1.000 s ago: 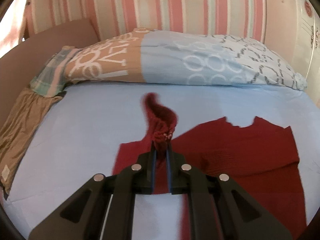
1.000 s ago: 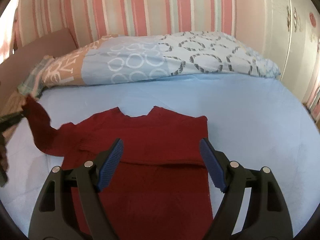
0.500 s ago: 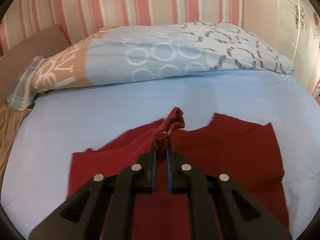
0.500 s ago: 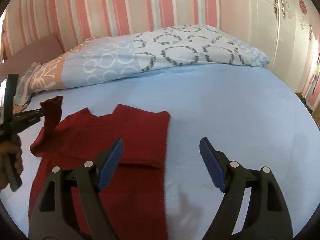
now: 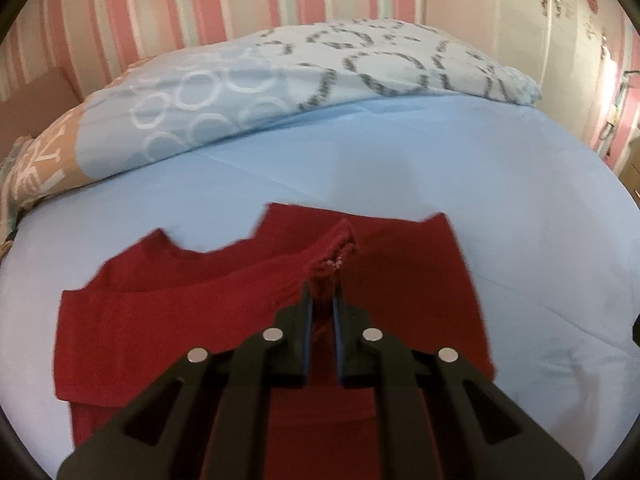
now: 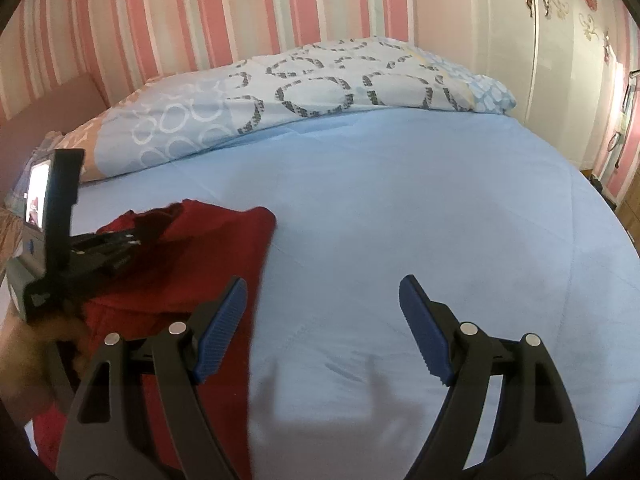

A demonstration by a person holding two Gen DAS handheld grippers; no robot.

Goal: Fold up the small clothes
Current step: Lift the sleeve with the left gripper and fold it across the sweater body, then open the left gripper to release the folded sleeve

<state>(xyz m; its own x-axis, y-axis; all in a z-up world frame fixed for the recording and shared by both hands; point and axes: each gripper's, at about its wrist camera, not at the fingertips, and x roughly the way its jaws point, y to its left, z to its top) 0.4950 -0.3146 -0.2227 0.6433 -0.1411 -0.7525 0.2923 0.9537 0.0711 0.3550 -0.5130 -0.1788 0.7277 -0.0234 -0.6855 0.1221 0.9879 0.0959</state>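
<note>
A dark red knit sweater lies flat on the light blue bed sheet, neckline toward the pillows. My left gripper is shut on the cuff of the sweater's sleeve, which is drawn across the chest. The right wrist view shows the sweater at the left, with the left gripper and the hand holding it over it. My right gripper stands open above bare sheet just right of the sweater, nothing between its fingers.
A long duvet patterned with circles lies along the far side of the bed, below a pink striped wall. A white wardrobe stands at the right. Bare sheet stretches to the right of the sweater.
My left gripper has carried the sleeve from the sweater's outer left side across and down onto its chest. My right gripper has shifted right, off the sweater and over bare sheet.
</note>
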